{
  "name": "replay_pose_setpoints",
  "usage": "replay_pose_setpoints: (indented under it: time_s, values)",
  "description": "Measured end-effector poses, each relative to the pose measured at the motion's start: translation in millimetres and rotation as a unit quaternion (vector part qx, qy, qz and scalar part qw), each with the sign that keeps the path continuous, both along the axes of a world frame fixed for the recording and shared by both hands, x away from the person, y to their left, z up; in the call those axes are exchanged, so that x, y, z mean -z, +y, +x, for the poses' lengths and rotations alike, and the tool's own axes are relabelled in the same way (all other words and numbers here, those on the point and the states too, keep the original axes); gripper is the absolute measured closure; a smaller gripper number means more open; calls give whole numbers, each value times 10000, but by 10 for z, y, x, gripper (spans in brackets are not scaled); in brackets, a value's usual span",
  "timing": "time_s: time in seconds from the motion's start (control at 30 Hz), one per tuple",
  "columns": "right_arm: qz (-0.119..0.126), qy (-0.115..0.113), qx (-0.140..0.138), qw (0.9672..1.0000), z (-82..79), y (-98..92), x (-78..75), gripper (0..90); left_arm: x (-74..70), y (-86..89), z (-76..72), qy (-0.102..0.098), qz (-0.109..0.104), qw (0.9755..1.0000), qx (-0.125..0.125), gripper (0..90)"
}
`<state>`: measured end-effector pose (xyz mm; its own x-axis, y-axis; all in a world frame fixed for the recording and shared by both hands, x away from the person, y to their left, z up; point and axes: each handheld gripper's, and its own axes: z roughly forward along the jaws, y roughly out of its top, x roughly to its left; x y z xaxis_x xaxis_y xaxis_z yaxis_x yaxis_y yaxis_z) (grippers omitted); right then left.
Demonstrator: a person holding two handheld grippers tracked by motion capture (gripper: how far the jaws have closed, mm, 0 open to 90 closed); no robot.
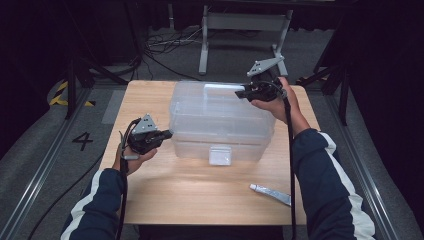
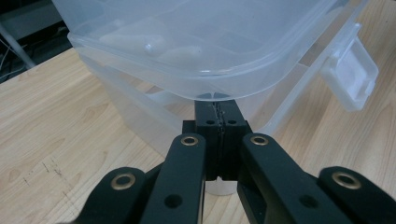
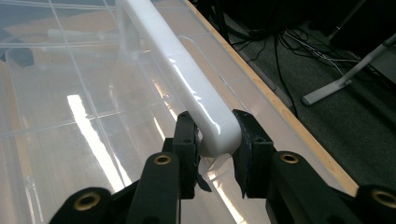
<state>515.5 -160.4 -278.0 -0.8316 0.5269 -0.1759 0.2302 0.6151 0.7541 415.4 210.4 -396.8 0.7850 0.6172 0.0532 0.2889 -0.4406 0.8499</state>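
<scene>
Dark studio floor with cables and stand legs behind a light wooden worktop [image 1: 150, 195]. Clear plastic storage box [image 1: 220, 125] sits mid-worktop, lid on, white front latch [image 1: 220, 155] facing the person. Small tube [image 1: 270, 194] lies near the front right edge, well apart from the box.

Right tool [image 1: 245, 93] is at the far right top of the box; its own view shows the jaws clamped on the end of the white carry handle [image 3: 187, 79], pads pressing both sides. Left tool [image 1: 167, 134] is at the box's left side, jaws shut together with nothing between the pads (tips sit just under the overhanging lid rim [image 2: 201, 91], contact looks likely but hard to confirm).

Handling guess: box looks light, thin-walled, somewhat flexible, smooth and slippery on flat faces; some pale contents inside, blurred, can't identify. Lid will probably flex if pried at one corner only. Best holds: the stiff handle (already taken) for lifting, lid rim or latch tab for opening. Avoid squeezing the walls, which could bow or crack.
</scene>
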Motion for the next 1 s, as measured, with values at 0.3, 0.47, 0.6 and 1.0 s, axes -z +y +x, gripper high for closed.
replay_pose_setpoints:
  time_s: [0.3, 0.47, 0.6, 1.0]
  values:
    - [-74, -152, 77, 9998, -42, -20, -46, 658, -12, 0, -5, -69, 115, 9999, 11, 898]
    - [-49, -304, 172, 9994, -114, -111, -83, 617, -18, 0, -8, -90, 134, 9999, 17, 898]
    - [232, -341, 238, 9989, -182, -274, -83, 619, -22, 4, -9, -57, 122, 9999, 61, 898]
    - [503, -940, 549, 9928, -473, -736, 25, 566, -67, -1, -5, -160, 164, 9997, 69, 899]
